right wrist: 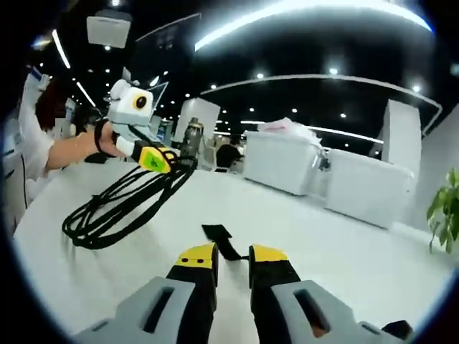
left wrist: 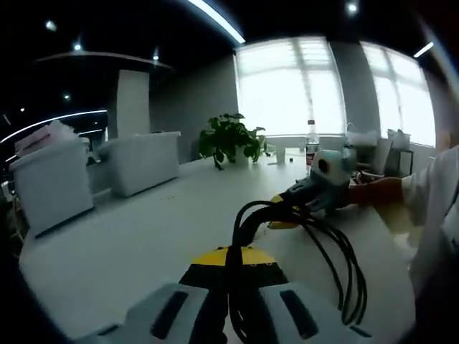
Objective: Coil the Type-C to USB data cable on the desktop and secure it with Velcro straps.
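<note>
My left gripper [left wrist: 231,266] clamps the coiled black cable [left wrist: 326,254], its loops hanging past the jaws above the white desk [left wrist: 129,244]. My right gripper [right wrist: 233,259] pinches the black Velcro strap [right wrist: 221,240], the cable off to its left.

A broad white table [left wrist: 136,236] runs away toward two big bright windows [left wrist: 290,86] in the far wall, with a grey strip of wall [left wrist: 190,107] beside them. At the table's far edge stands a leafy green potted plant [left wrist: 229,138], and just beyond it a clear bottle [left wrist: 311,143]. Along one side edge sit pale box-shaped units [left wrist: 140,161], one topped with stacked papers [left wrist: 43,136]. A white pillar [left wrist: 133,104] rises behind them. The dark ceiling carries long light strips [right wrist: 308,14] and small round spotlights [right wrist: 333,71].
</note>
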Tool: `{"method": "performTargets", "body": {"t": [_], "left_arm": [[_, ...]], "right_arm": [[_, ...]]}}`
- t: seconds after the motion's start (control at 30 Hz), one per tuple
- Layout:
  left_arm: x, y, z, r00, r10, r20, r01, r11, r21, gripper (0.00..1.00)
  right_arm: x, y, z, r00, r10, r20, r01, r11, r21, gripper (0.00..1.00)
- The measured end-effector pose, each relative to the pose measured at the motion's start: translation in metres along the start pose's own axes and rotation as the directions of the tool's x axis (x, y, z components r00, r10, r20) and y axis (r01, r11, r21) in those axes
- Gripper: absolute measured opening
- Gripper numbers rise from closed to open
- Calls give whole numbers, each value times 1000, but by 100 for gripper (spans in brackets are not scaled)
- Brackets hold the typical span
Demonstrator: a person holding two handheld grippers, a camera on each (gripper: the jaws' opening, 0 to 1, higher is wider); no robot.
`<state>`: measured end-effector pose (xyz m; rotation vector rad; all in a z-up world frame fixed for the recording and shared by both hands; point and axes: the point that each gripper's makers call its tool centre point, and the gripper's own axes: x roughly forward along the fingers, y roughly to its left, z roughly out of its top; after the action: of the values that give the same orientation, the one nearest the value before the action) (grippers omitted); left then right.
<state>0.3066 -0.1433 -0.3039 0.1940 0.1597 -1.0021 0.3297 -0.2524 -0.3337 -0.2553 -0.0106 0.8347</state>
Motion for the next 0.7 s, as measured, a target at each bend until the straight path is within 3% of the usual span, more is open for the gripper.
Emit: {"method": "performTargets", "body": {"t": [0.07, 0.13, 0.2, 0.27, 0.4, 0.5, 0.57, 0.7], "left_arm": [[-2, 0, 0, 1000, 10, -6, -9, 1000, 16, 5], [-5, 1, 2, 1000, 14, -3, -14, 1000, 23, 5], [-5, 2, 5, 1000, 7, 9, -7, 1000, 26, 5], [-4, 1, 6, 1000, 5, 15, -5, 999, 35, 5], [-1, 0, 3, 1000, -5, 16, 5, 999, 34, 5], [0, -1, 2, 1000, -17, 20, 16, 1000, 18, 5], [-2, 0, 1, 1000, -14, 17, 14, 1000, 18, 5], [-10, 2, 3, 999, -9, 32, 9, 1000, 3, 5]], "right_arm": [[-8, -17, 9, 999, -40, 32, 38, 997, 63, 26], [-15, -35, 4, 997, -74, 1, 74, 997, 20, 26], [-15, -40, -9, 996, -72, -48, 73, 997, 10, 26], [-12, -33, -21, 996, -31, -85, 31, 1000, 2, 26], [0, -28, -29, 996, -6, -86, 9, 999, 38, 25], [13, -26, -36, 993, 10, -122, -11, 1000, -12, 15], [17, -21, -27, 996, 19, -90, -21, 1000, -16, 1], [20, -2, -15, 996, 58, -67, -60, 998, -18, 1]]}}
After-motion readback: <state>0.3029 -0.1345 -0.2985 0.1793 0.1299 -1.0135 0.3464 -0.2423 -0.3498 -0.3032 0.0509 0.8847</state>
